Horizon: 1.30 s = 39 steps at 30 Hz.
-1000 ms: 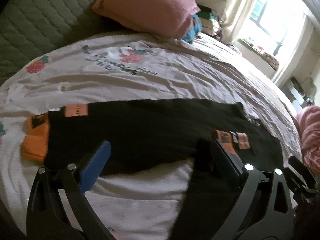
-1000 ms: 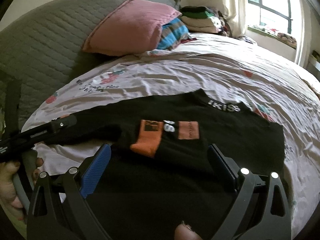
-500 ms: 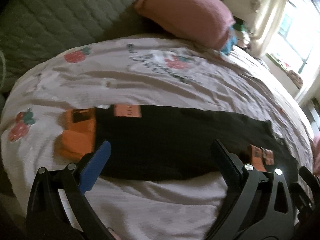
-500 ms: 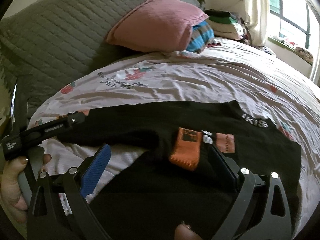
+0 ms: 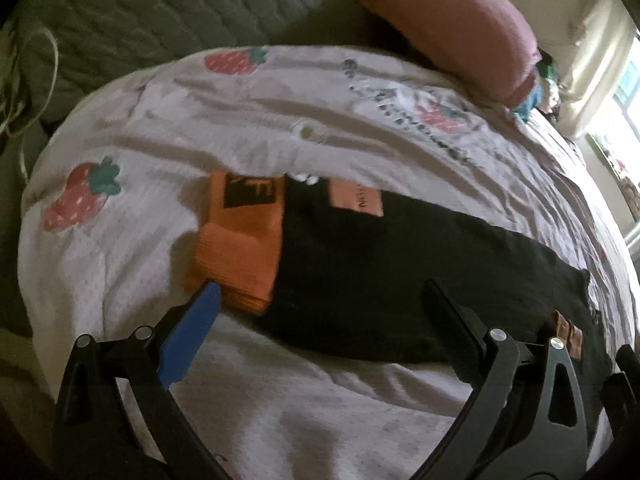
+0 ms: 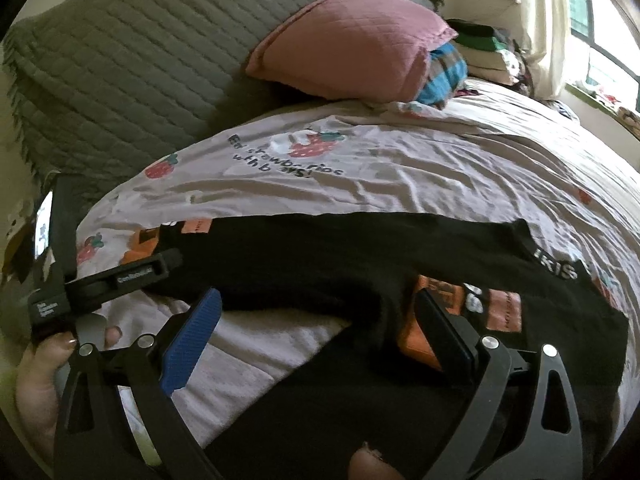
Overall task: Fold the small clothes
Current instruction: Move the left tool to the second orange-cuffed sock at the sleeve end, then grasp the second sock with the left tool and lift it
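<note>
A black long-sleeved top (image 6: 360,256) with orange cuffs lies flat on the strawberry-print sheet (image 6: 400,168). Its left sleeve (image 5: 400,272) stretches out sideways and ends in an orange cuff (image 5: 240,248). My left gripper (image 5: 320,292) hovers open just above that sleeve, its blue pad close to the cuff's near corner. It also shows from the side (image 6: 160,266), held by a hand (image 6: 36,380). The other sleeve is folded onto the body, its orange cuff (image 6: 412,340) partly hidden behind one finger of my right gripper (image 6: 318,298), which is open and holds nothing.
A pink pillow (image 6: 344,56) leans on the grey quilted headboard (image 6: 120,60). Folded clothes (image 6: 484,52) are stacked behind it by the window. A white cord (image 5: 24,80) hangs at the bed's left edge.
The left gripper has swung left along the outstretched sleeve and now sits by its orange cuff. The right gripper shifted left and closer, so its finger now covers the folded cuff.
</note>
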Tool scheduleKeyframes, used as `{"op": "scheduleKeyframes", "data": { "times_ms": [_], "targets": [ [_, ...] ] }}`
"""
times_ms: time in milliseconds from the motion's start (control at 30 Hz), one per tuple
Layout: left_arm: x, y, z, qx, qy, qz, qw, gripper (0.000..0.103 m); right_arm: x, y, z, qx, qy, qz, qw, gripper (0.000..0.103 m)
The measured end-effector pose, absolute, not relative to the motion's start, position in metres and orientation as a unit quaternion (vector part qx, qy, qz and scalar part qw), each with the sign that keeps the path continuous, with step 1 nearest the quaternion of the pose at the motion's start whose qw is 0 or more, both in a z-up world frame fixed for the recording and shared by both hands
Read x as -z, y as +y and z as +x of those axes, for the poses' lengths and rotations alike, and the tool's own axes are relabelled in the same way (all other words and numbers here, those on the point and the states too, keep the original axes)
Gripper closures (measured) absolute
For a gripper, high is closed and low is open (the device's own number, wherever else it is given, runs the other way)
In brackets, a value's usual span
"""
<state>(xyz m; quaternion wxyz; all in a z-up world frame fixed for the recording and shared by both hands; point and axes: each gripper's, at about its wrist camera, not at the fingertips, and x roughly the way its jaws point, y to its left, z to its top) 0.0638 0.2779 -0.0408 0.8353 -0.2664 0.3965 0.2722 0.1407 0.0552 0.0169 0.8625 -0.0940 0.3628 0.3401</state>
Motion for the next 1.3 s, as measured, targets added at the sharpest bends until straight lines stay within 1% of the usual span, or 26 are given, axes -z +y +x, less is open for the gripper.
{"op": "scheduleKeyframes", "data": {
  "times_ms": [367, 533, 733, 833, 867, 900, 967, 1033, 1100, 1167, 1233, 1300],
  "targets": [
    [0.052, 0.296, 0.054, -0.28, 0.378, -0.311, 0.826, 0.01, 0.003, 0.078, 0.142, -0.359, 0.376, -0.106, 0.848, 0.007],
    [0.053, 0.3, 0.05, -0.277, 0.355, -0.335, 0.828, 0.01, 0.01, 0.068, 0.147, -0.352, 0.387, -0.084, 0.848, 0.007],
    [0.054, 0.303, 0.063, -0.278, 0.353, -0.32, 0.834, 0.01, 0.015, 0.051, 0.154, -0.34, 0.398, -0.045, 0.851, 0.007],
    [0.052, 0.301, 0.07, -0.288, 0.354, -0.297, 0.839, 0.02, 0.016, 0.045, 0.156, -0.336, 0.401, -0.033, 0.852, 0.007],
    [0.052, 0.301, 0.072, -0.289, 0.354, -0.29, 0.841, 0.029, 0.016, 0.043, 0.156, -0.334, 0.403, -0.03, 0.852, 0.007],
    [0.051, 0.301, 0.073, -0.292, 0.354, -0.282, 0.843, 0.046, 0.016, 0.041, 0.156, -0.332, 0.403, -0.027, 0.852, 0.007],
    [0.048, 0.302, 0.072, -0.294, 0.351, -0.273, 0.846, 0.064, 0.014, 0.035, 0.155, -0.329, 0.402, -0.018, 0.854, 0.007],
    [0.047, 0.304, 0.07, -0.285, 0.346, -0.279, 0.849, 0.067, 0.013, 0.029, 0.155, -0.325, 0.402, -0.009, 0.856, 0.007],
    [0.047, 0.305, 0.067, -0.277, 0.343, -0.285, 0.851, 0.074, 0.011, 0.02, 0.154, -0.32, 0.402, 0.003, 0.858, 0.007],
    [0.044, 0.308, 0.064, -0.254, 0.329, -0.305, 0.857, 0.077, 0.009, 0.012, 0.154, -0.315, 0.401, 0.013, 0.86, 0.007],
    [0.04, 0.308, 0.061, -0.23, 0.314, -0.323, 0.863, 0.083, 0.008, 0.004, 0.153, -0.311, 0.401, 0.022, 0.862, 0.007],
    [0.036, 0.307, 0.059, -0.204, 0.3, -0.338, 0.868, 0.085, 0.006, -0.006, 0.153, -0.306, 0.4, 0.031, 0.863, 0.007]
  ]
}}
